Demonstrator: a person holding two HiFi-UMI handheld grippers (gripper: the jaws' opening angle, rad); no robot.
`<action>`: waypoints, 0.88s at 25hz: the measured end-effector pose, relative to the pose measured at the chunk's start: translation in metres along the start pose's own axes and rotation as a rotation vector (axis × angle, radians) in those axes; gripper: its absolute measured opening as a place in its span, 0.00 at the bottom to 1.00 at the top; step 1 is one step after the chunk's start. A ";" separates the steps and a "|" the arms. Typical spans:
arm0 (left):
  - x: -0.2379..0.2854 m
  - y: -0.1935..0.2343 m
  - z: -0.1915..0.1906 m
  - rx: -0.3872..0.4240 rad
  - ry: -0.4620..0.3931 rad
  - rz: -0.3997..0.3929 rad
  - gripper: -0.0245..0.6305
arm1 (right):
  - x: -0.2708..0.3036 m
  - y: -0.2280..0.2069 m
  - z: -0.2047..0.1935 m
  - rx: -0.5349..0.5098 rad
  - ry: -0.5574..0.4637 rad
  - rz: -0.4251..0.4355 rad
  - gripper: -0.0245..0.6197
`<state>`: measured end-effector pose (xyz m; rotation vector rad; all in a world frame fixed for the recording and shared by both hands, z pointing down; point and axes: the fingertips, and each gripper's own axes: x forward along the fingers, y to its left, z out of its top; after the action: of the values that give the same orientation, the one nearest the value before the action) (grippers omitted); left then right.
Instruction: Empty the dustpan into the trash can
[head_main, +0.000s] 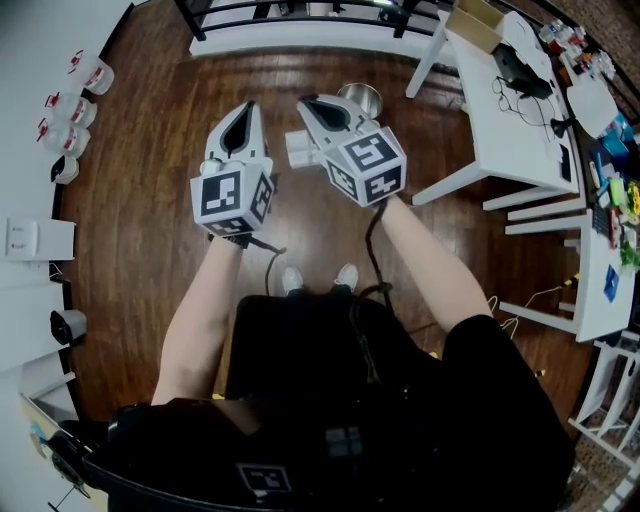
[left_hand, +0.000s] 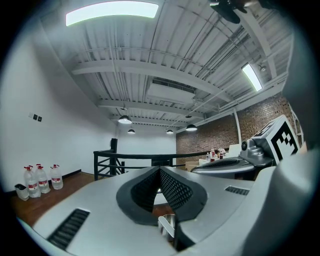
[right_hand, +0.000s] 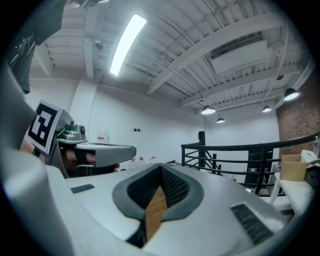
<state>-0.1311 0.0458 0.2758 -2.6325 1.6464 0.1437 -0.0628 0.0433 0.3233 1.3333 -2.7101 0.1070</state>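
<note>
- The left gripper (head_main: 245, 110) is clenched with nothing in it. In its own view the black ribbed pads meet in a tight seam.
- The right gripper (head_main: 306, 104) is also clenched and empty. Its pads are pressed together, and only brown floor (head_main: 150, 230) shows through the slit below them.
- A person holds both grippers out in front at about the same height, side by side and near each other, not touching. Both point away from the body.
- The can (head_main: 361, 97), a shiny metal pail, stands upright on the wood floor. It is just beyond the right gripper's tip and slightly to its right, apart from both grippers.
- In the left gripper view, a bit of shiny metal shows through the gap under the pads. I cannot tell what it is.
- The person's shoes (head_main: 292, 280) are on the floor below the grippers, well short of the can.
- A white worktop (head_main: 510, 120) stands to the right of the can, with a box (head_main: 478, 22) and dark cables on it.
- Bottles (head_main: 80, 100) line the wall at the left.
- A black railing (head_main: 300, 15) runs across the far edge of the floor.
</note>
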 end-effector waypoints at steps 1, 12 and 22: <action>0.000 0.001 0.000 -0.001 0.001 0.000 0.04 | 0.001 0.001 -0.001 0.000 0.002 0.002 0.05; 0.007 0.003 -0.002 0.002 0.001 0.002 0.04 | 0.006 -0.005 -0.003 0.006 0.005 0.006 0.05; 0.006 0.005 -0.003 0.001 -0.028 0.004 0.04 | 0.005 -0.005 0.001 -0.005 -0.029 -0.003 0.05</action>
<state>-0.1331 0.0376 0.2782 -2.6145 1.6426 0.1788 -0.0624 0.0363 0.3232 1.3479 -2.7305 0.0806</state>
